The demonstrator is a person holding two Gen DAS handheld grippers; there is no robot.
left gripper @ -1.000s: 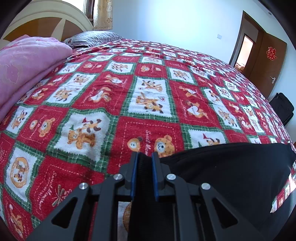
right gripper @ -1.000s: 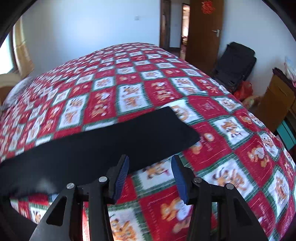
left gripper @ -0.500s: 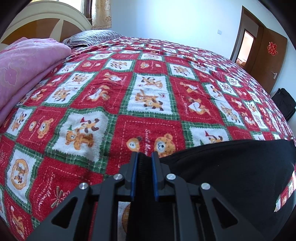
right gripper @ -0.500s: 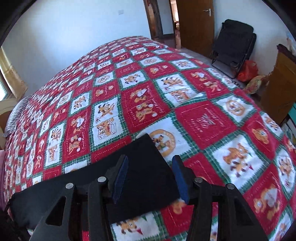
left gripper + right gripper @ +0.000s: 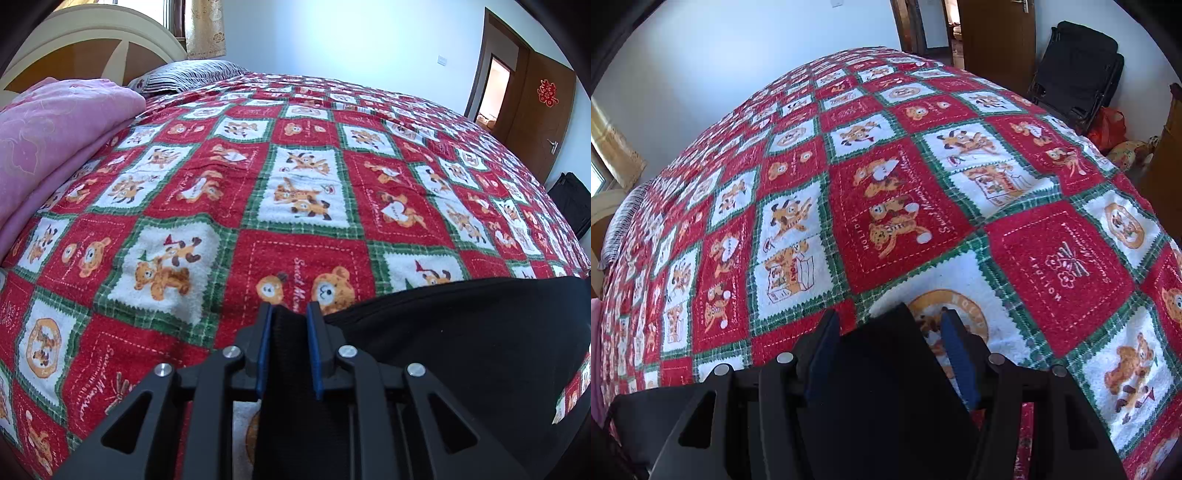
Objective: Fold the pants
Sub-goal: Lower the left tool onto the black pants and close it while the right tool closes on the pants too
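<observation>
Gripping one end of the black pants, the left gripper has its blue pads close together with a thick band of dark cloth between them, and they are easing open slightly. The pants lie stretched across the near edge of the bed, on a red, white and green patchwork bedspread printed with bears and dogs.

At the other end, the right gripper sits over the narrow tip of the pants, fingers well apart and the cloth between them but not pinched; the right-hand pad stands clear of the fabric edge.

To do this step well, I judge the right fingers should settle squarely over the end of the leg and close on all layers, not just the top one, while the left end stays anchored so the garment remains taut and flat.

The pants look smooth, matte and fairly heavy, holding a straight edge. The bedspread is fluffy terry-like pile, likely to drag on the cloth. A soft pink quilt is heaped at the far left.
</observation>
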